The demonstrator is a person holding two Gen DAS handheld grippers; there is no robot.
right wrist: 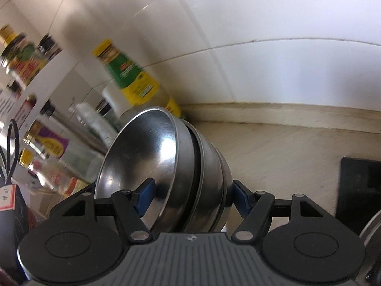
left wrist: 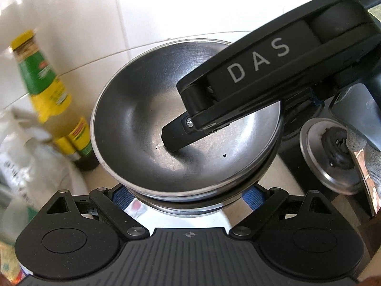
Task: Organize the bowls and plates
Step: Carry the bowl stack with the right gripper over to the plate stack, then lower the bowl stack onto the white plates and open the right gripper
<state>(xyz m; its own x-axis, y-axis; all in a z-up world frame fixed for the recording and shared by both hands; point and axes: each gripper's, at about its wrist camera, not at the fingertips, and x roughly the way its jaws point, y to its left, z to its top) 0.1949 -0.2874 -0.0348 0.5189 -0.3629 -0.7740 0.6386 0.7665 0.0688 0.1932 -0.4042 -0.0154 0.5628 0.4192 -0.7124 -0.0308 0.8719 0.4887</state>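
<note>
A nested stack of steel bowls [left wrist: 147,109] fills the left wrist view, tilted with its mouth toward the camera. My left gripper [left wrist: 189,197] has its blue pads [left wrist: 123,197] set against both sides of the lower bowls. The right gripper reaches in from the upper right, one black finger [left wrist: 176,138] lying inside the top bowl. In the right wrist view the bowl stack [right wrist: 166,157] is seen edge-on. There my right gripper [right wrist: 193,197] clamps the stack's wall, left pad [right wrist: 145,197] inside the top bowl and right pad outside the bottom one.
A green and yellow sauce bottle [left wrist: 40,71] [right wrist: 133,78] stands by the white tiled wall, with plastic bags [left wrist: 19,157] beside it. A round metal lid with a black knob [left wrist: 333,157] lies at right. A shelf of bottles [right wrist: 35,54] stands left of the beige counter [right wrist: 285,152] and black hob [right wrist: 359,190].
</note>
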